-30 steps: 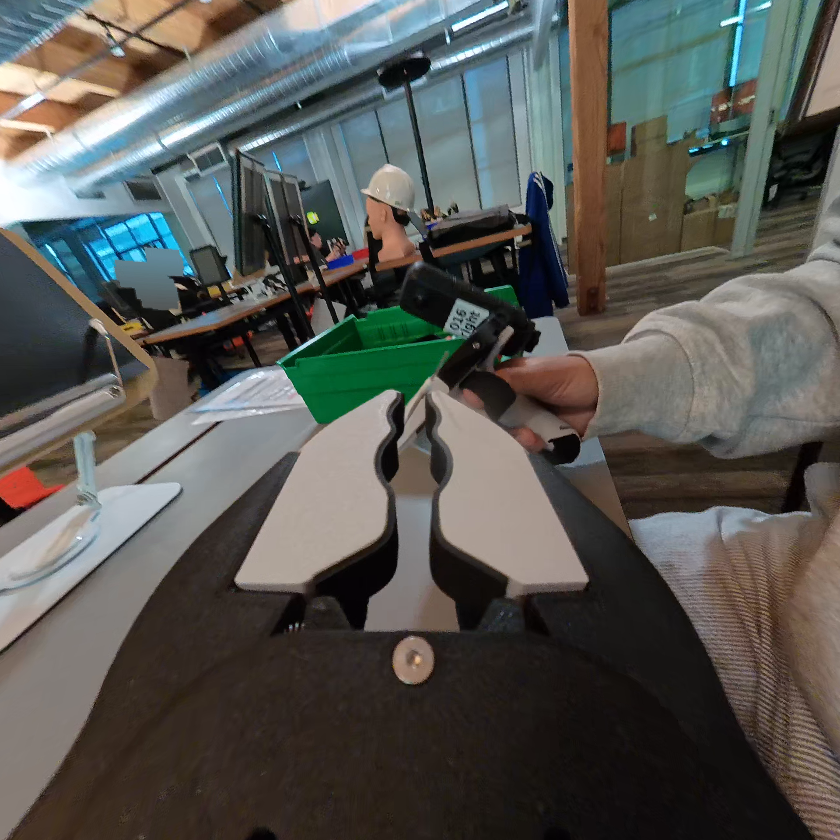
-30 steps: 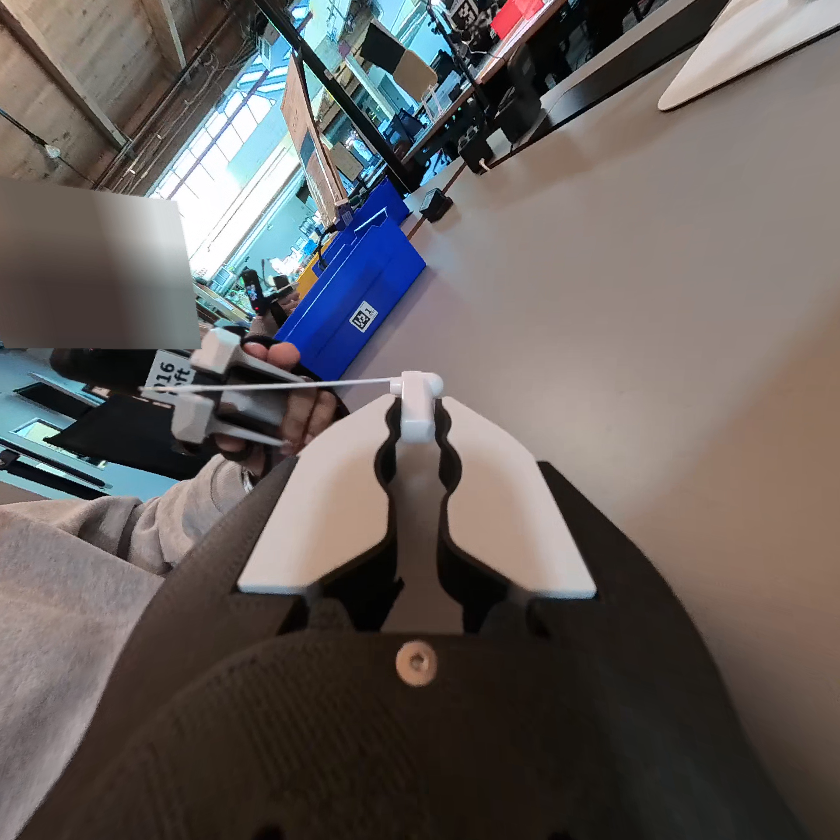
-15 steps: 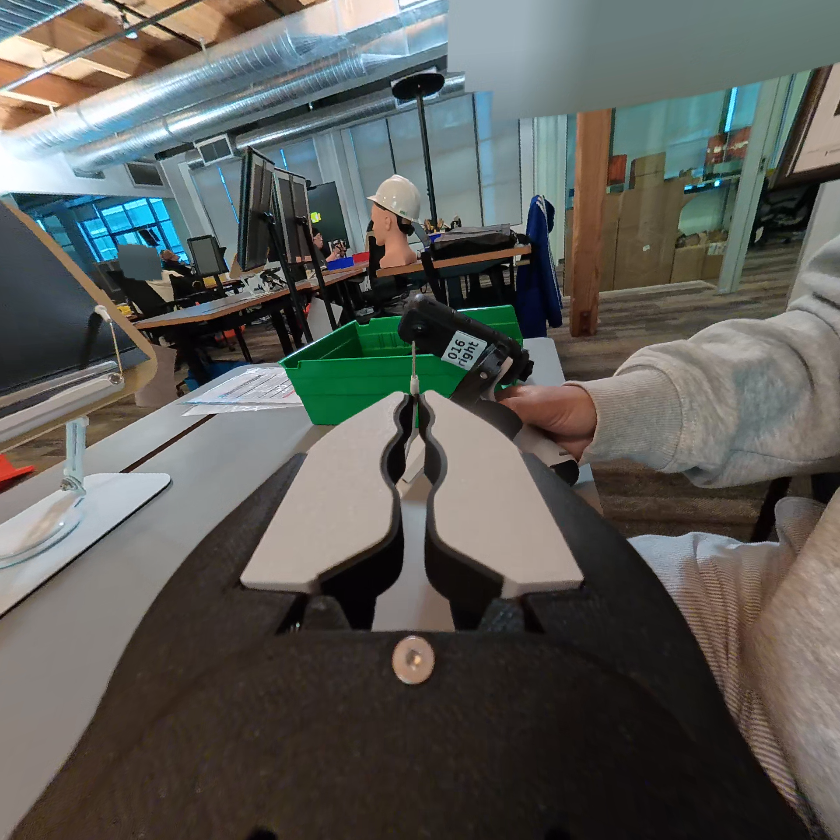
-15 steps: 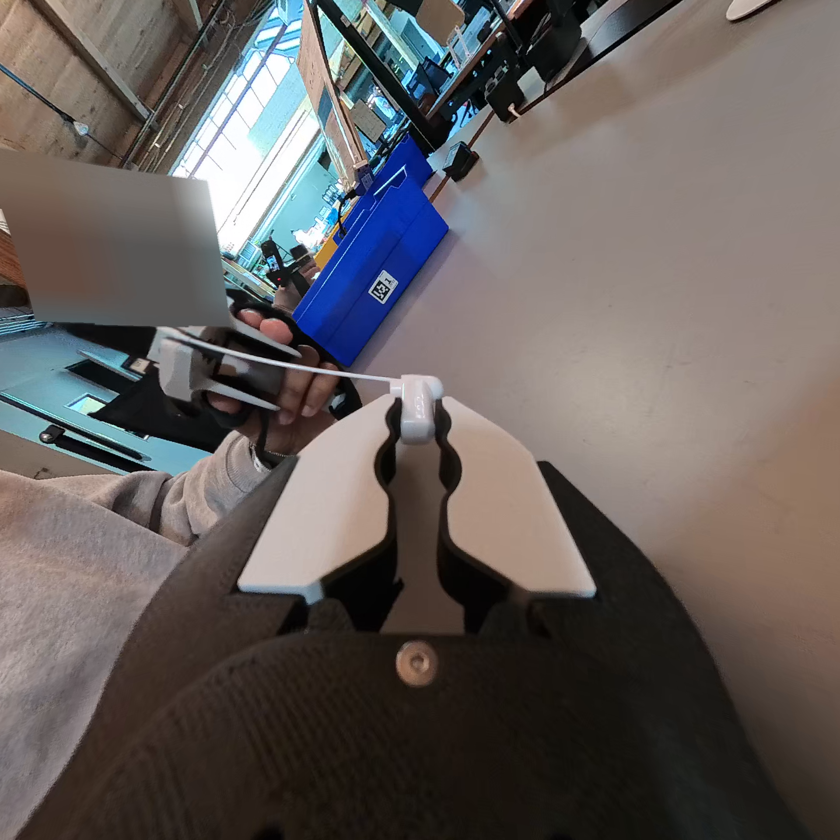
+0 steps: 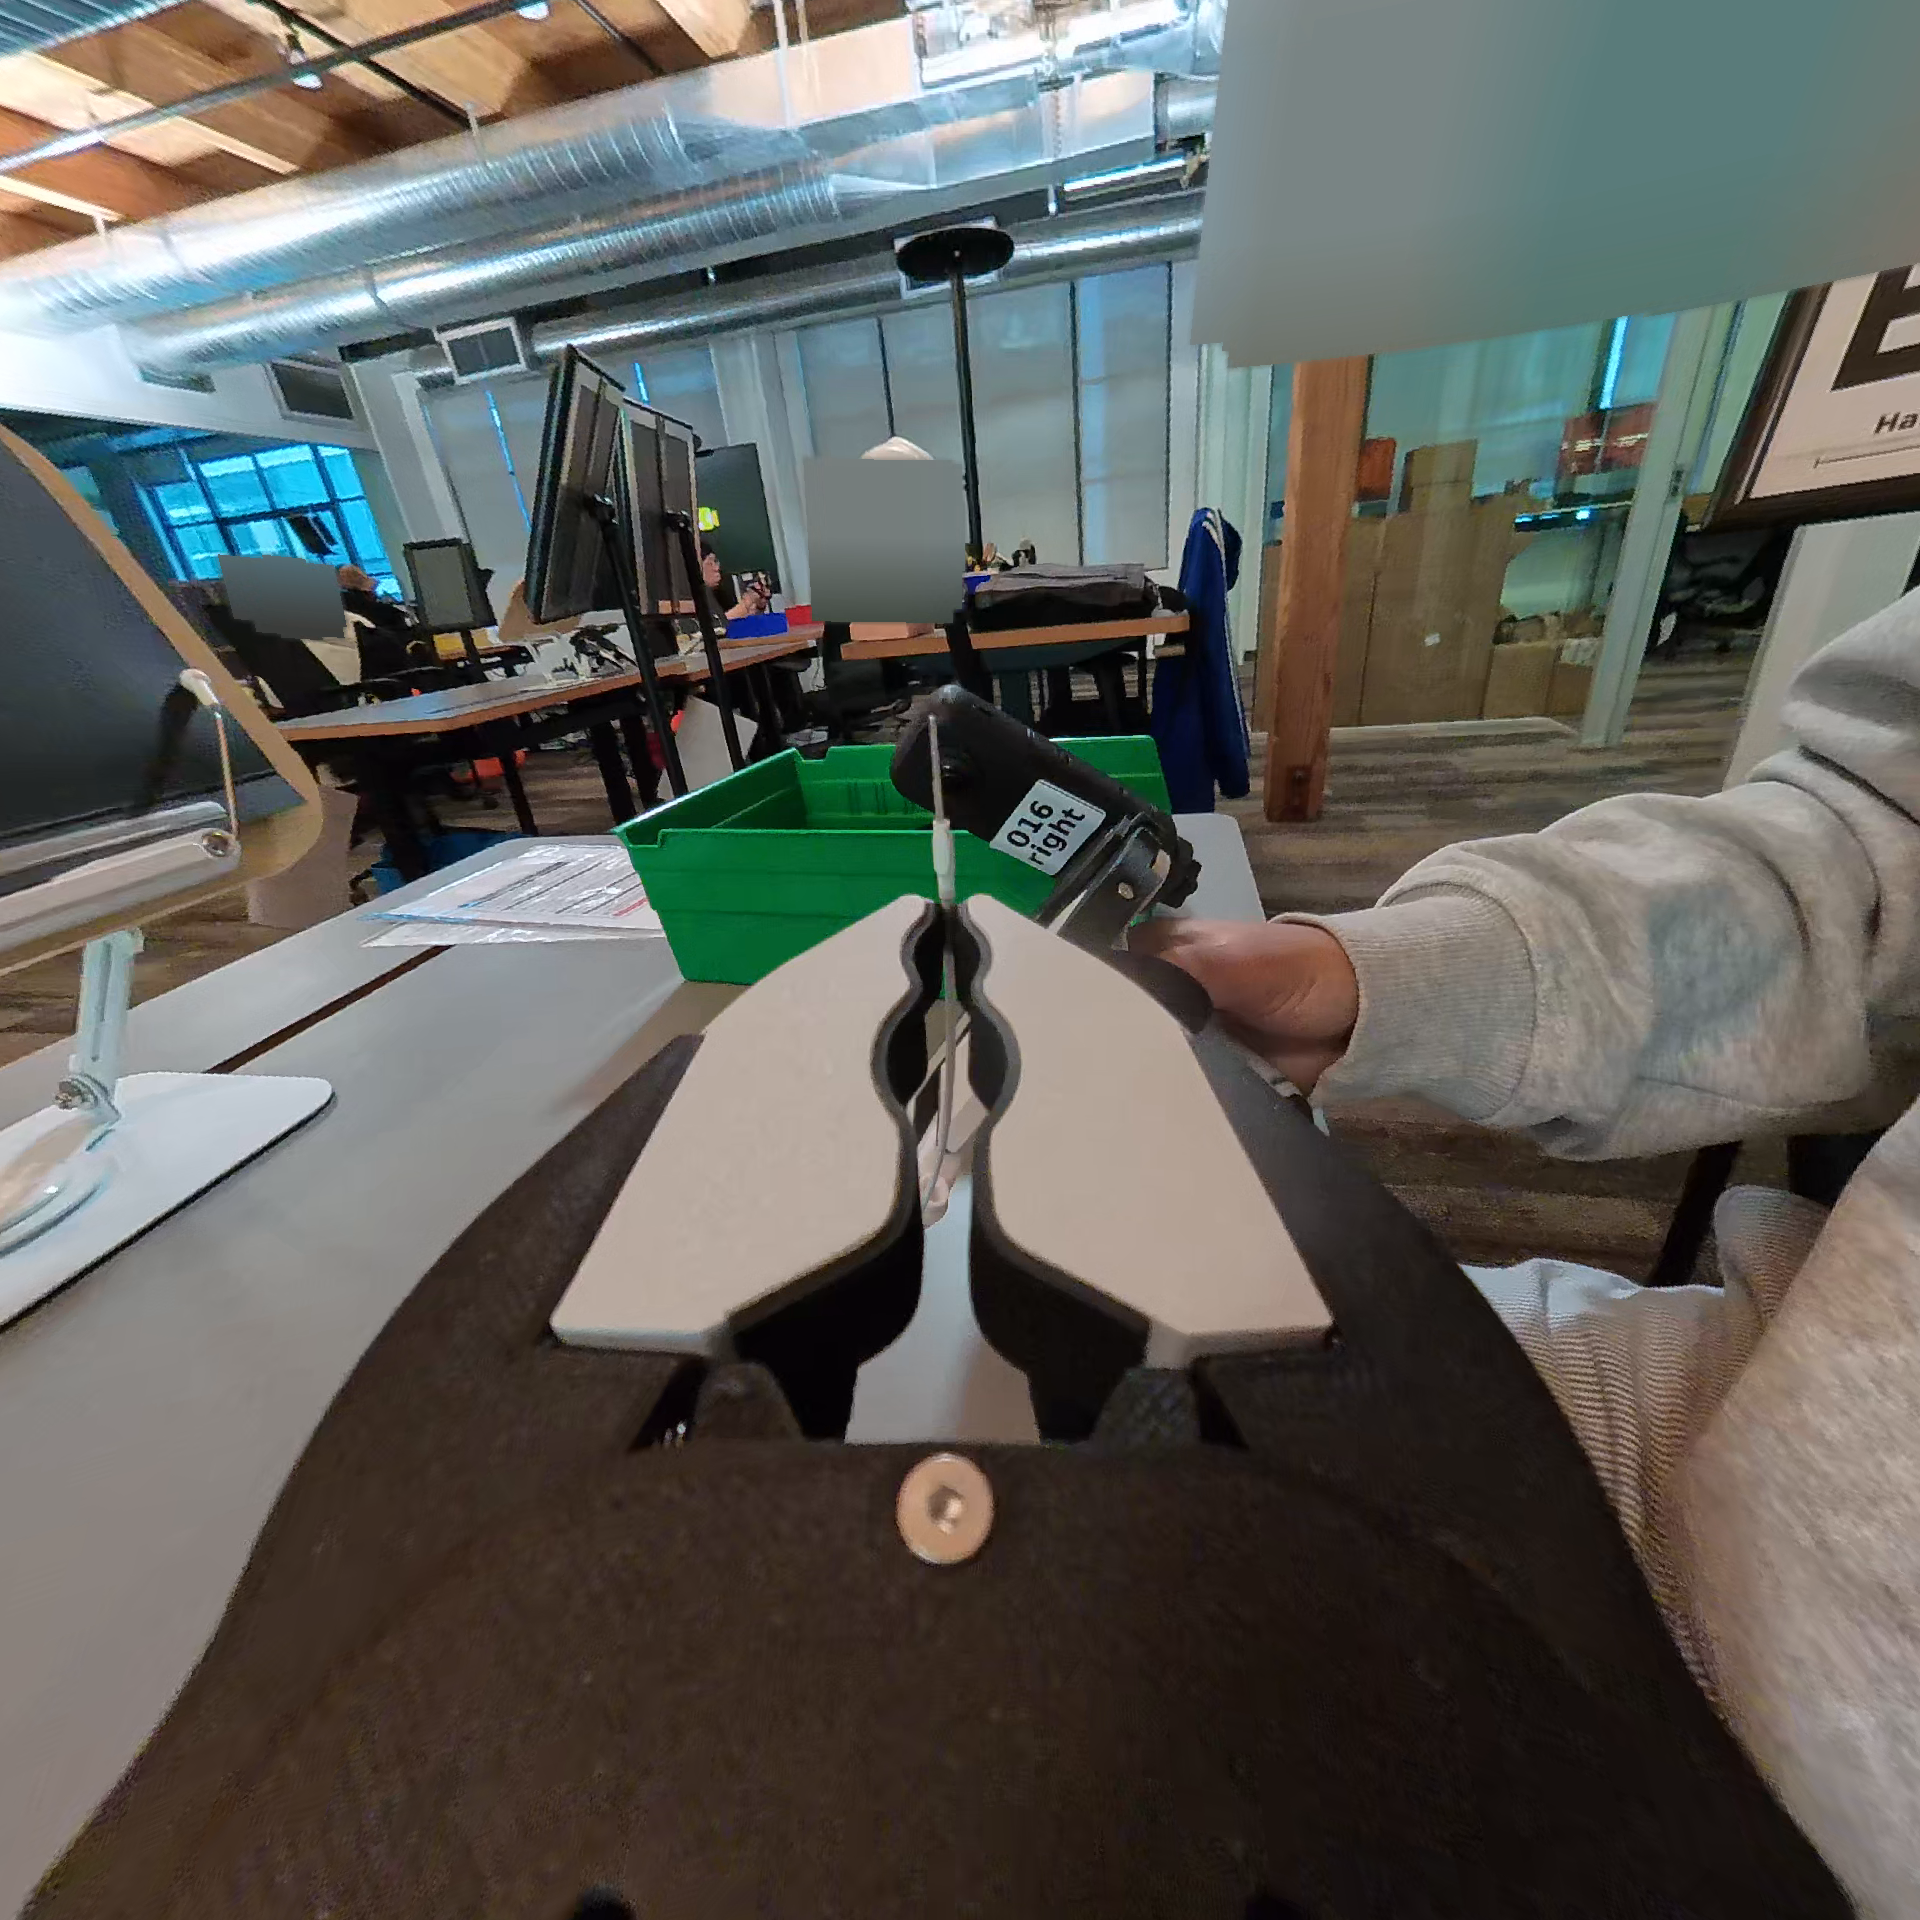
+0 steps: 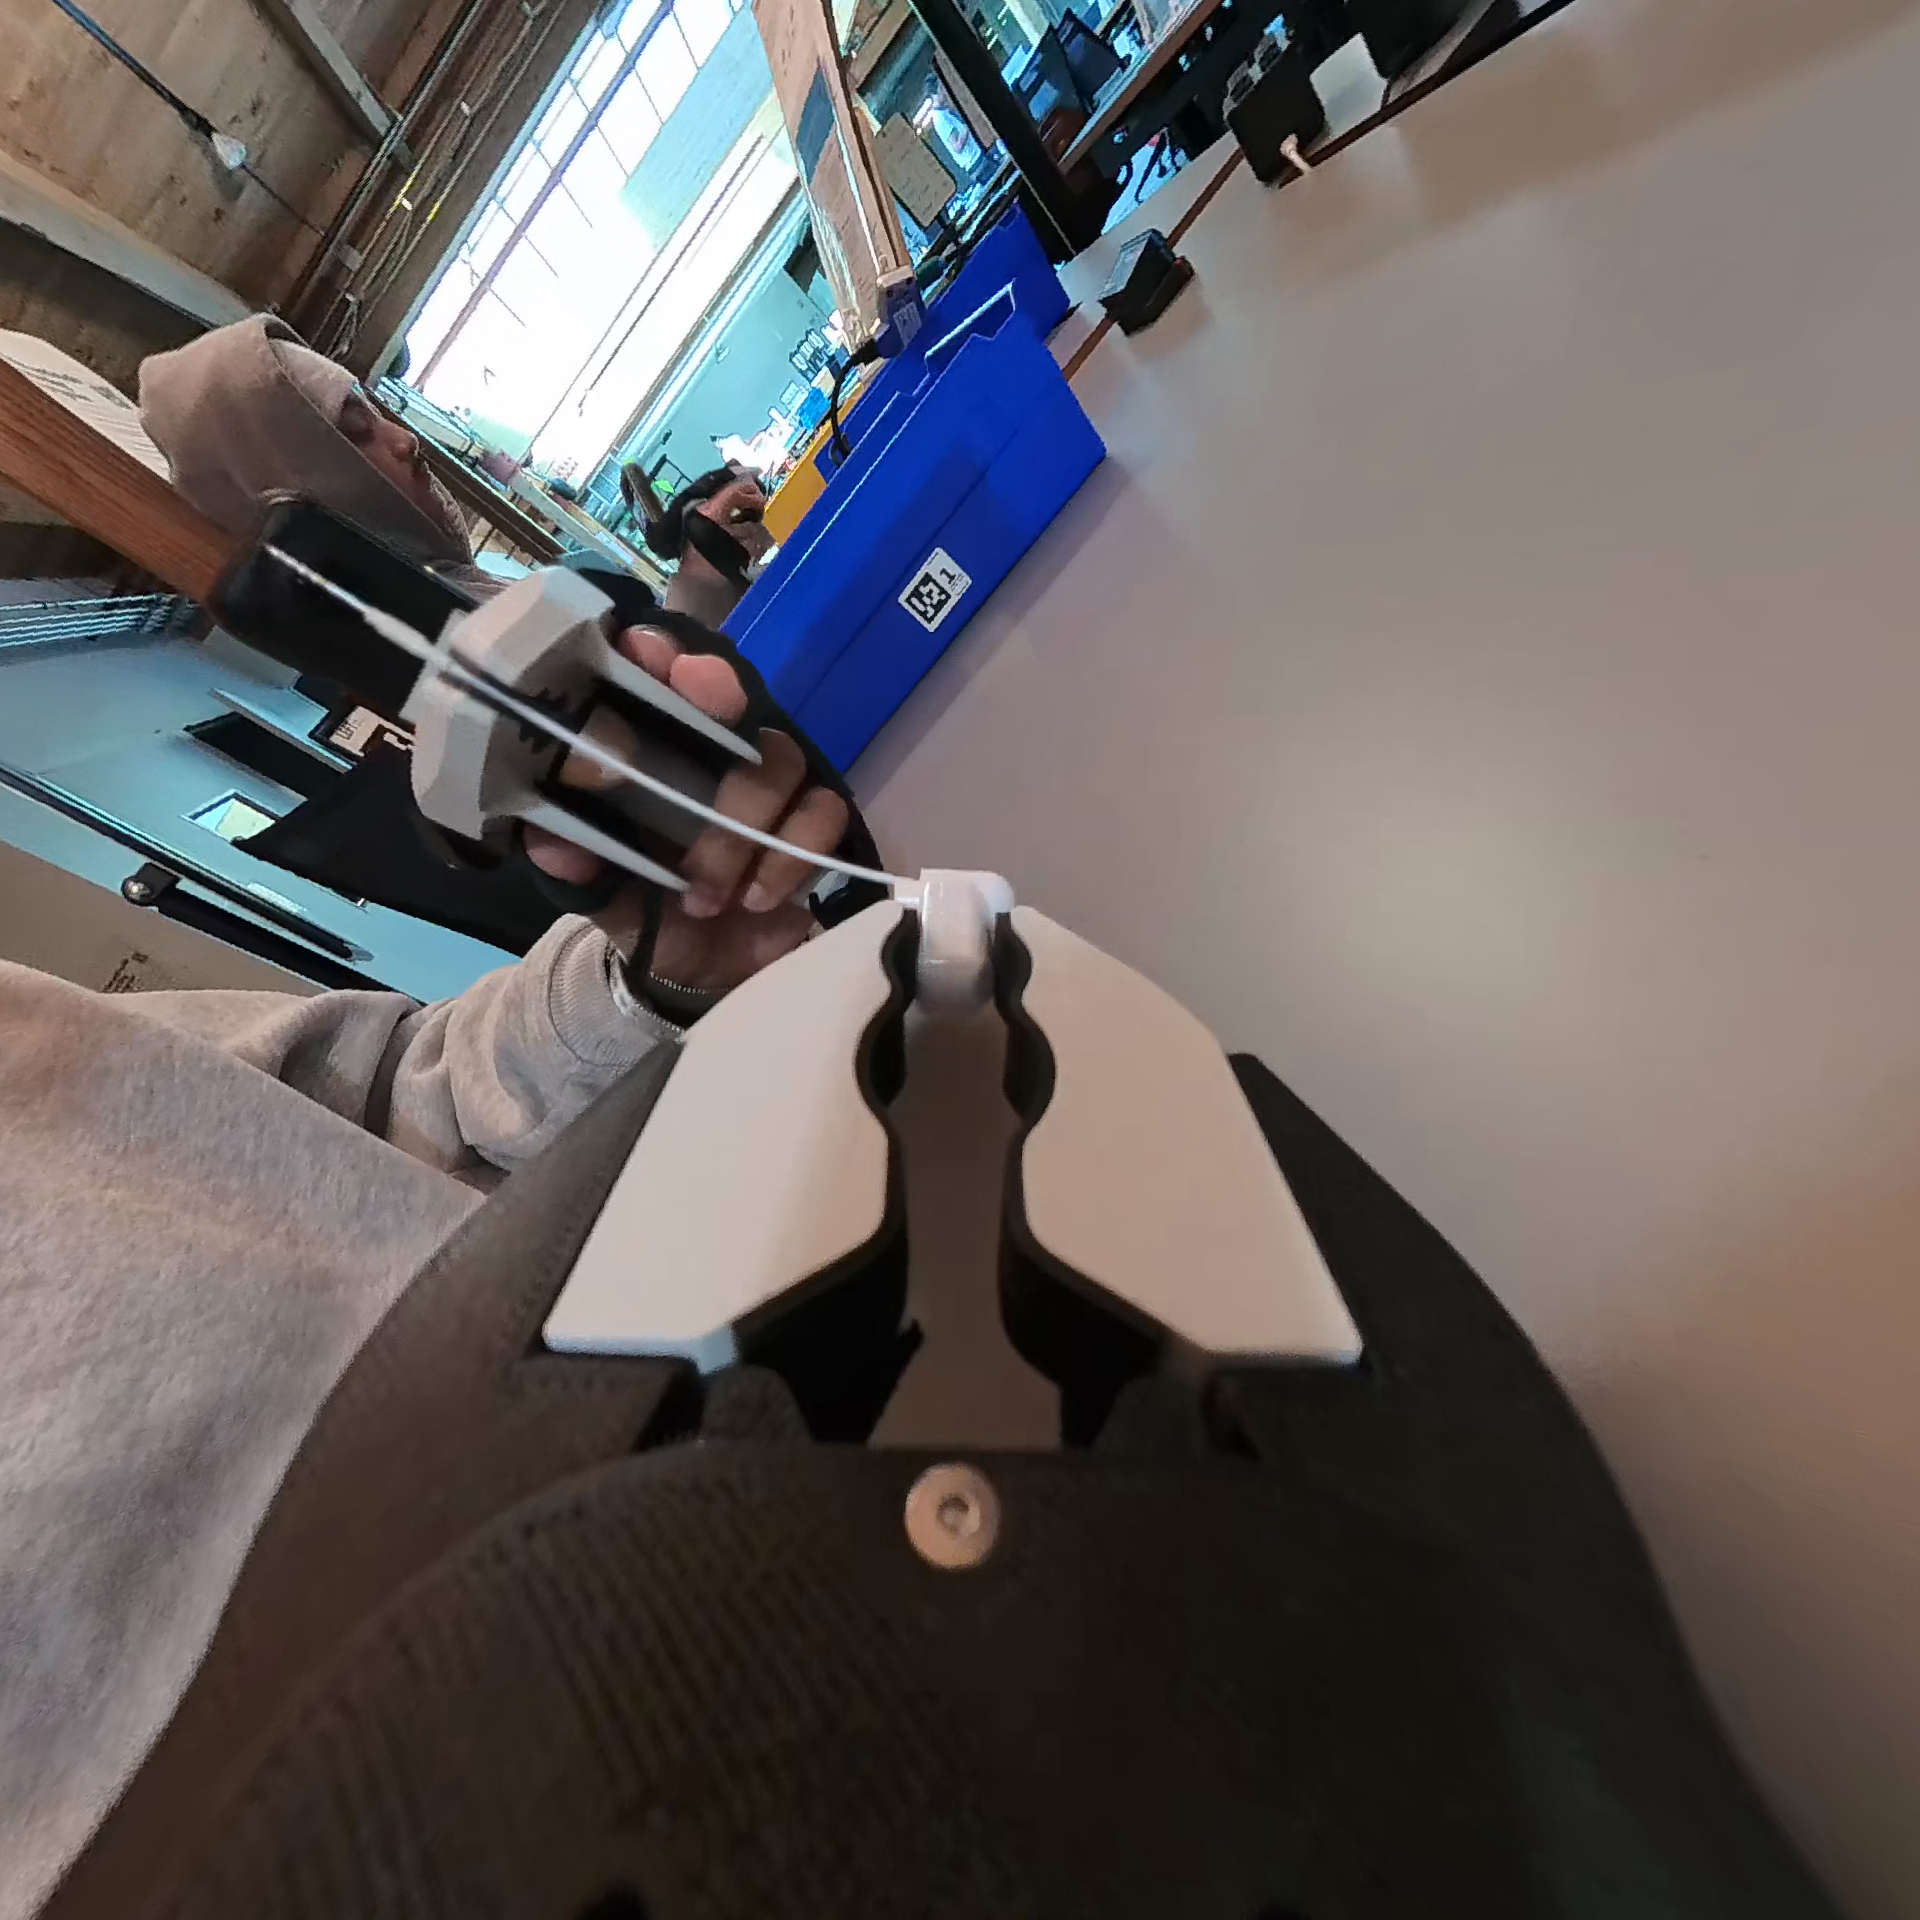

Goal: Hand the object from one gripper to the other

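Cable [image 6: 665,777]: white, thin, held above the worktop [image 6: 1507,727]. Plug end is clamped in the right tongs [image 6: 958,940]; the strand is pinched between the closed left tongs [image 5: 948,914]. Before the right tongs are opened, the left grip should be confirmed.

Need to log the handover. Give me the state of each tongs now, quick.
Left tongs: shut on the thin white cable, near its plug end.
Right tongs: shut on the white adapter block at the cable's other end.
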The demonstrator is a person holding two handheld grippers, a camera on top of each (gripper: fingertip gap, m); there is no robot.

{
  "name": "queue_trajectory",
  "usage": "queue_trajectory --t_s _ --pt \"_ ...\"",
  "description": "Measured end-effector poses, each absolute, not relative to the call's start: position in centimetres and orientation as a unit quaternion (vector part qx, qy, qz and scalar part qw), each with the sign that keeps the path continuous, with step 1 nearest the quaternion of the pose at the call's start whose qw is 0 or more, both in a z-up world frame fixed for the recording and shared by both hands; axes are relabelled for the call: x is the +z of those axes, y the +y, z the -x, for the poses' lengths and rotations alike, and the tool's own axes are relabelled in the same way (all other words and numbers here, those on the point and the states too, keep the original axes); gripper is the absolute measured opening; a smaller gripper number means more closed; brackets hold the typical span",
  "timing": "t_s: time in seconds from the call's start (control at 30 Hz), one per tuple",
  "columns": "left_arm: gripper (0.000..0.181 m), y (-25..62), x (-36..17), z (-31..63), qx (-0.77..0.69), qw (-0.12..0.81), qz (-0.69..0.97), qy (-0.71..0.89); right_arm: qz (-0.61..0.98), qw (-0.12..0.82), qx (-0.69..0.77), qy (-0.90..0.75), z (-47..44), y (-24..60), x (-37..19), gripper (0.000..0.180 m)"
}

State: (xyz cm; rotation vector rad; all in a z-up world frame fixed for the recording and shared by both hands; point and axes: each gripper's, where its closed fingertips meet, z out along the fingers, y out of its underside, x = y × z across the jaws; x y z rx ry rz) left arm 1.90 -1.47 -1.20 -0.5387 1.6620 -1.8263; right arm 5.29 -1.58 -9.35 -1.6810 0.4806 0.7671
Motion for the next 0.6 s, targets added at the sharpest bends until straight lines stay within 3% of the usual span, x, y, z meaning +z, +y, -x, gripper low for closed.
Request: queue_trajectory --t_s 0.47,0.6 --pt "0.002 -0.6 -0.1 -2.0 -0.714 0.284 0.223 0.600 0.711 0.585 0.330 0.207 -5.4 -1.6 -9.2 0.015" --pt "0.002 0.2 0.0 -2.4 -0.722 0.270 0.247 0.587 0.704 0.612 0.311 0.183 -5.4 -1.4 -8.5 0.036"
